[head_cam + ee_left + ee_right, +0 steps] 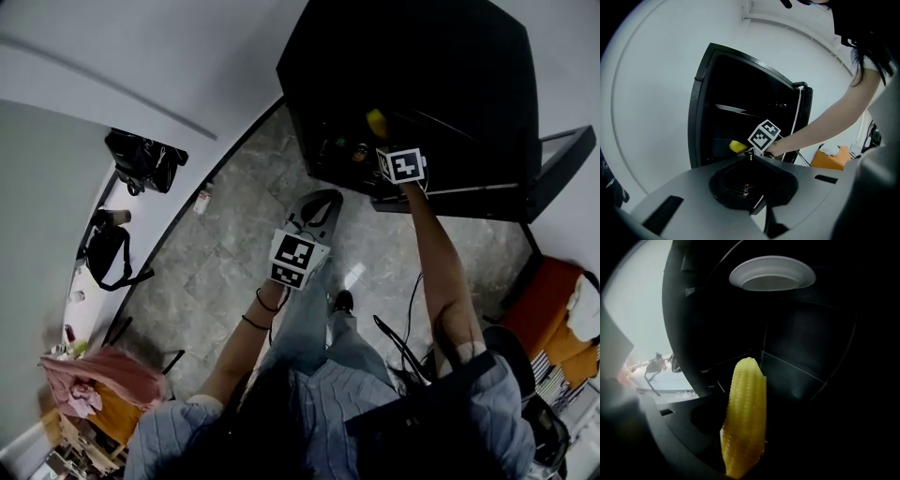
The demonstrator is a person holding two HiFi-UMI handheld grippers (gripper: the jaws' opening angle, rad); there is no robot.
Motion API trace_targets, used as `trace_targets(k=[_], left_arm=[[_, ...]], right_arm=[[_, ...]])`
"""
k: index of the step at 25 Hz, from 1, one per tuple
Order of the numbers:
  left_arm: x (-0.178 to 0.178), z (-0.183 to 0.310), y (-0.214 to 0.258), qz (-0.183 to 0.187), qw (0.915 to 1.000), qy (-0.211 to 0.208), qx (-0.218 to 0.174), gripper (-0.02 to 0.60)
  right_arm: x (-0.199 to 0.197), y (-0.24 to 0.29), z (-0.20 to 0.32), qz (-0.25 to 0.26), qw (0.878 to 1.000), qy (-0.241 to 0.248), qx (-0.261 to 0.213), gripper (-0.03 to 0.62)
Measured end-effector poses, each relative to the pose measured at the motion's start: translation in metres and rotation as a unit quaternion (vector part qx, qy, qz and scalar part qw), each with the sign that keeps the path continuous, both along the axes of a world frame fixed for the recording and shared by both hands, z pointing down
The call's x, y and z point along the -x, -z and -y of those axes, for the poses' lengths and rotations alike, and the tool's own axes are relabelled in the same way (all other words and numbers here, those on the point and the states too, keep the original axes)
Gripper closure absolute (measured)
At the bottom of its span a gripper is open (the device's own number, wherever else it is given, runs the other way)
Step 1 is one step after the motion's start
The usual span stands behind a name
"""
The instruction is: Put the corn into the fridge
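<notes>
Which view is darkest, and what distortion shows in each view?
Right gripper view: darkest, the fridge interior nearly black, only the corn and a white dish lit. Left gripper view: wall lines bow, corners go black. Head view: fisheye curves the floor; fridge inside underexposed.

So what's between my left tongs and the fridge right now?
The right tongs gripping the corn, with the person's forearm behind, at the fridge mouth; the left gripper view shows it.
</notes>
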State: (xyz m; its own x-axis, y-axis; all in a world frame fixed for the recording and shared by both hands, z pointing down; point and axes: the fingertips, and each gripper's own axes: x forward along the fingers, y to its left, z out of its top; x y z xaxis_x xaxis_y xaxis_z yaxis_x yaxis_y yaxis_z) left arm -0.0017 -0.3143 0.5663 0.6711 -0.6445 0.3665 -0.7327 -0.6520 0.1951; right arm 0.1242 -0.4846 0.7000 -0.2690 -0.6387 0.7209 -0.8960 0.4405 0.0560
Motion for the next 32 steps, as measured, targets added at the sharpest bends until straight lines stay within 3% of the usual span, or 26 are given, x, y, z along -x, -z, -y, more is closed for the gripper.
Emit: trace_targets(k=[10, 19, 32], left_arm=[[0.012, 0.004, -0.011, 0.008, 0.9999, 0.01, 0.008, 0.561], [0.013, 0.008, -0.014, 0.005, 0.9998, 0.016, 0.012, 0.561], [0.012, 0.003, -0.021, 0.008, 0.9994, 0.02, 0.027, 0.561]], right_arm=[[0.011, -0.005, 0.014, -0.043, 0.997, 0.061, 0.006, 0.349], [0.02, -0.008, 0.015, -0.061, 0.987, 0.145, 0.029, 0.349], [0.006, -0.008, 0.025, -0.036, 0.996, 0.081, 0.01, 0.328]])
